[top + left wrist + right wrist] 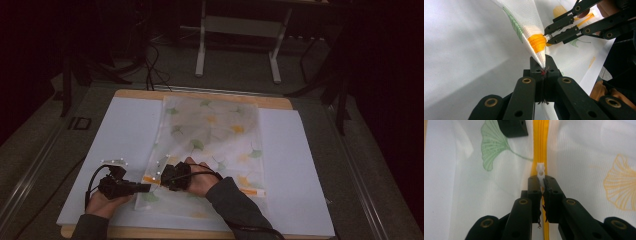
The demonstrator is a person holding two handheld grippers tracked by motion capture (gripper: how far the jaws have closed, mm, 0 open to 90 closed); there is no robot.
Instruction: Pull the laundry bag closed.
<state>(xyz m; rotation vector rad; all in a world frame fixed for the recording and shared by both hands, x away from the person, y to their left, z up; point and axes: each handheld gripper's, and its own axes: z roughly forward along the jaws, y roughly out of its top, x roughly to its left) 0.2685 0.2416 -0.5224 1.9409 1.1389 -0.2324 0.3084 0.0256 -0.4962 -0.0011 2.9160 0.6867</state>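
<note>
1. Mesh pouch (210, 145): translucent white fabric bag printed with green and yellow ginkgo leaves, lying flat along the middle of the white mat (125, 130). Its far end reaches the mat's back edge; its near end lies under the two hands.

2. Orange zipper (541, 147): runs across the pouch near its front end. In the right gripper view it appears as a straight orange band between a green leaf print and a yellow one.

3. White zipper pull (540, 171): small plastic tab, standing out from between the tips of the right gripper's jaws.

4. Right gripper (543, 181): jaws pressed together on the zipper pull. In the high view it sits on the pouch's near left part (170, 176), the hand and dark sleeve coming in from the bottom edge.

5. Left gripper (543, 65): jaws pressed together on a pinched fold of the pouch fabric, just beside the orange end of the zipper; the cloth rises from the tips in a taut peak. In the high view it lies at the pouch's left edge (145, 187), close to the right gripper.

6. White mat: covers most of the wooden table (280, 102), whose edge shows as a strip at the back.

7. Surroundings: dim room, grey floor (235, 70), pale legs of a stand behind the table.
</note>
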